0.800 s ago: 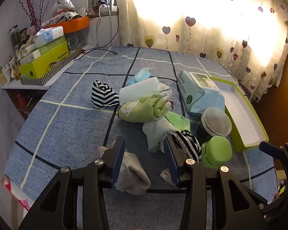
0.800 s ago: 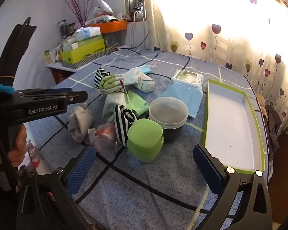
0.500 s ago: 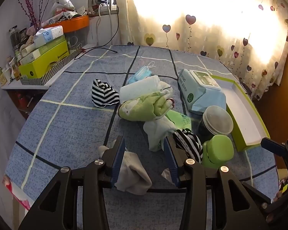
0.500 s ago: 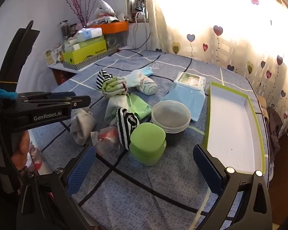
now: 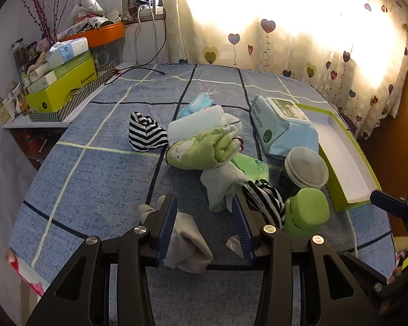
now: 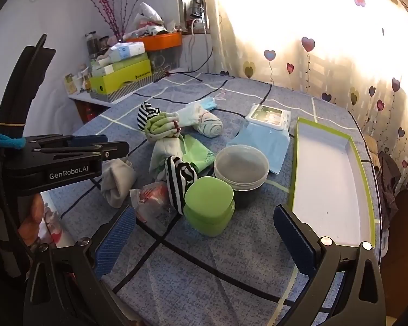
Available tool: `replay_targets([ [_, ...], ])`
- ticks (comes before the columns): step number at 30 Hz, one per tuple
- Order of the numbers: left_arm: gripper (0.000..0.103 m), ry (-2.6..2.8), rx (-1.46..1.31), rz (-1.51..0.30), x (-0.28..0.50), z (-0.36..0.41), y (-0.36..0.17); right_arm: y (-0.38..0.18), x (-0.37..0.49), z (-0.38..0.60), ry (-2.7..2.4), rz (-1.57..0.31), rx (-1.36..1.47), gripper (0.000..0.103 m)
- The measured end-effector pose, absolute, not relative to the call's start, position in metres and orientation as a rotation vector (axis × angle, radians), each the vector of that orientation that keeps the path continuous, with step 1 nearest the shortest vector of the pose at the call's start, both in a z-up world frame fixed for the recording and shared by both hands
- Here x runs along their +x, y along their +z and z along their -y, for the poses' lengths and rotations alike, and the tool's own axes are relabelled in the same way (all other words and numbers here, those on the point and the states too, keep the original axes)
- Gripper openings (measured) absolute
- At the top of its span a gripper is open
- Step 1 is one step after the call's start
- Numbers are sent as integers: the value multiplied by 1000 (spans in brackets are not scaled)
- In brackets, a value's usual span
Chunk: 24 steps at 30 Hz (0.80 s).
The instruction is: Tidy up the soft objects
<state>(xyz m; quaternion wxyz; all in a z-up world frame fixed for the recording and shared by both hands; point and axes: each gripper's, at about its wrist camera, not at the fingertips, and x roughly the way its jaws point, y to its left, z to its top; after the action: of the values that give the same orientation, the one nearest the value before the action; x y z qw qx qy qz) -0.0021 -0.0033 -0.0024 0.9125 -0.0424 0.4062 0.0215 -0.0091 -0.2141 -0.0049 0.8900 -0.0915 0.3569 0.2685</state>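
Little had changed over the preceding second: both views had merely drifted slightly, and the soft things lay where they had lain. The left hand-held gripper [image 5: 205,224] was held partly open just above the counter [image 5: 100,190], its jaws set around the near side of the grey sock [image 5: 186,240] without being closed on it; whether the pads touched the cloth could not be told. The right hand-held gripper [image 6: 204,240] was held wide open and empty, hovering in front of the green lidded box [image 6: 209,206].

Taking that green box as landmark, a striped sock [image 6: 180,177] lay touching its left side, the clear-lidded tub [image 6: 241,166] stood just behind it, and the green-rimmed tray [image 6: 333,172] lay to its right, with nothing in it. The green rolled cloth [image 6: 161,127], the white rolled cloth [image 6: 204,123] and a second striped sock [image 6: 146,112] were heaped further behind.

No sorting was judged to have been done yet; the grey sock was judged the first pick.
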Motion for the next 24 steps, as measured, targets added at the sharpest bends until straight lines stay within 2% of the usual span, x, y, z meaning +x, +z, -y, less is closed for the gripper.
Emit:
replay_targets([
  [24,43,21,-118,-836,-11,6,0,-2,-21,211,589,-728,-194,102],
])
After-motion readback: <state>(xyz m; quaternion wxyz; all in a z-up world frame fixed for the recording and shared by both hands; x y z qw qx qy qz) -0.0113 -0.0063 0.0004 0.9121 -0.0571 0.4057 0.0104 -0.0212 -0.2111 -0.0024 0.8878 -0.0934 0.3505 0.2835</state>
